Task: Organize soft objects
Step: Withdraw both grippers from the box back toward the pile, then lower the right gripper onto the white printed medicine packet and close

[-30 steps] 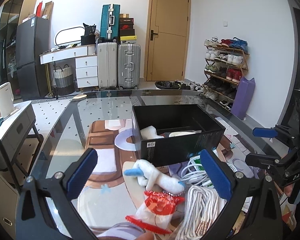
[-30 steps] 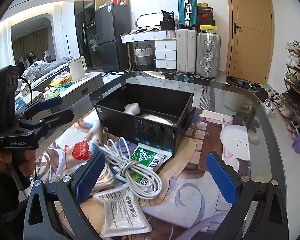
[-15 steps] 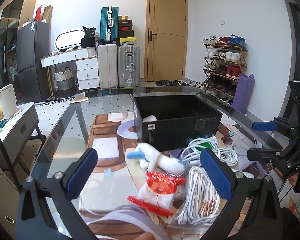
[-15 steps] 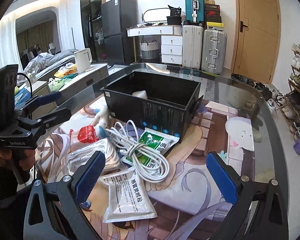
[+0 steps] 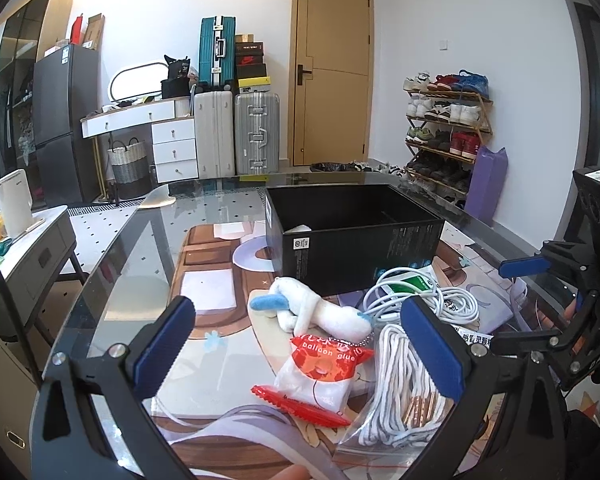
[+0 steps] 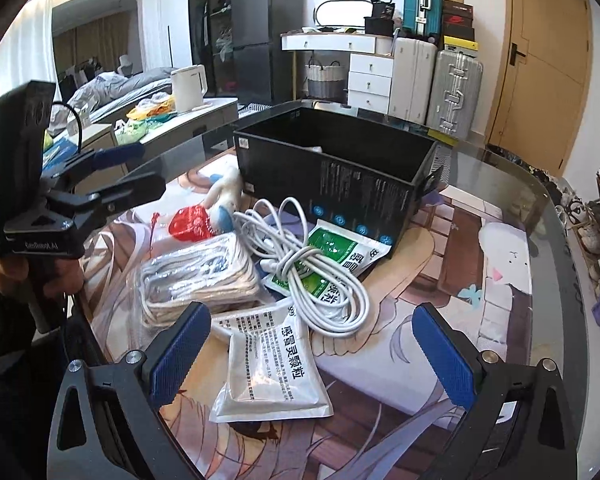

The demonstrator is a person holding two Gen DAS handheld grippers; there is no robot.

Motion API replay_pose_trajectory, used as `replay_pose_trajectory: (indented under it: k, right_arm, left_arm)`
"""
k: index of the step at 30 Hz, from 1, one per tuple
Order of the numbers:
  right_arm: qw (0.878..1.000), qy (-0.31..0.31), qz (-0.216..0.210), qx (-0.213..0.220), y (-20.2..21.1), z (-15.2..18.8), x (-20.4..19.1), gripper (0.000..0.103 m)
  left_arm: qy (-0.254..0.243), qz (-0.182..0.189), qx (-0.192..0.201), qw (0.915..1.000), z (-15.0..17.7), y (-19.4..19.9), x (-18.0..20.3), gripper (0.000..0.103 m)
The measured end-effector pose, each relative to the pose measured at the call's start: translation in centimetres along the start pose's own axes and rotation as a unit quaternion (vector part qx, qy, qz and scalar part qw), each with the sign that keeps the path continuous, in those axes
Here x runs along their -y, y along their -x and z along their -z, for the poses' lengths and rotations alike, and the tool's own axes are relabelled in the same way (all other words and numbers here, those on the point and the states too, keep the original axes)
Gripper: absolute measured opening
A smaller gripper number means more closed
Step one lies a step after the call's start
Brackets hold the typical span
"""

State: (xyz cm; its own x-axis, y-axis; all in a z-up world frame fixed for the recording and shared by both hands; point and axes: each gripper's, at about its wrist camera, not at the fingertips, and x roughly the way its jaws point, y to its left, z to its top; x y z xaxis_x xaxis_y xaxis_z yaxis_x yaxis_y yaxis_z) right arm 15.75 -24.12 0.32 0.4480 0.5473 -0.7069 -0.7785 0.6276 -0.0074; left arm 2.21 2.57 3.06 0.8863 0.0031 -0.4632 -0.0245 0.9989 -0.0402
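A black box (image 5: 356, 236) stands on the glass table, also in the right wrist view (image 6: 332, 176). In front of it lie a white plush toy (image 5: 316, 312), a red balloon-glue bag (image 5: 324, 364), a bagged white cord (image 5: 396, 384), a loose white cable (image 6: 308, 264), green sachets (image 6: 336, 256) and a white sachet (image 6: 276, 368). My left gripper (image 5: 300, 348) is open and empty, above the plush and red bag. My right gripper (image 6: 308, 348) is open and empty, above the white sachet. Something white (image 5: 300, 229) lies inside the box.
The glass table (image 5: 132, 264) carries a printed mat (image 6: 440, 280). The table's rounded edge runs at the right (image 6: 556, 216). A side cabinet with a kettle (image 5: 14, 204) stands to the left. Suitcases (image 5: 256, 132) and a shoe rack (image 5: 444, 128) stand behind.
Both grippers have drawn back from the box toward the near edge, and sit lower. The pile of soft items now lies between the fingers. Nothing was picked up.
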Motion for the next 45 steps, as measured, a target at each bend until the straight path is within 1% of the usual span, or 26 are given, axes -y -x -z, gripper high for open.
replay_pose_trajectory:
  k: [5,8,14,18,24,28,35,45]
  right_arm:
    - [1.000,0.007,-0.011,-0.013,-0.4,0.3,-0.3,0.102]
    - [0.999,0.009,-0.026,-0.028,-0.9,0.5,-0.6,0.102]
    - [0.998,0.021,-0.022,-0.059,-2.5,1.1,-1.3,0.102]
    - [0.997,0.021,-0.010,-0.077,-3.4,1.6,-1.1,0.102]
    - [0.997,-0.004,-0.014,-0.082,-3.6,1.9,0.3,0.102]
    - [0.996,-0.014,-0.008,-0.083,-3.5,1.9,1.0,0.102]
    - [0.996,-0.015,-0.003,-0.083,-3.5,1.8,0.8,0.102]
    - [0.997,-0.009,-0.006,-0.074,-3.0,2.2,0.9,0.101]
  left_arm:
    - [-0.002,0.004,-0.002,1.0000,0.0,-0.1,0.2,0.103]
    - [-0.004,0.006,-0.009,0.9999,0.1,-0.3,0.3,0.103]
    - [-0.012,0.007,-0.012,0.9998,0.2,-0.4,0.6,0.103]
    - [-0.006,0.011,-0.015,0.9998,0.3,-0.5,0.5,0.103]
    - [0.003,0.015,-0.019,0.9997,0.3,-0.7,0.1,0.103]
    - [0.001,0.014,-0.022,0.9997,0.3,-0.9,0.1,0.103]
    - [0.000,0.014,-0.023,0.9996,0.5,-0.9,0.0,0.103]
    - [0.003,0.016,-0.027,0.9995,0.7,-1.2,-0.1,0.103]
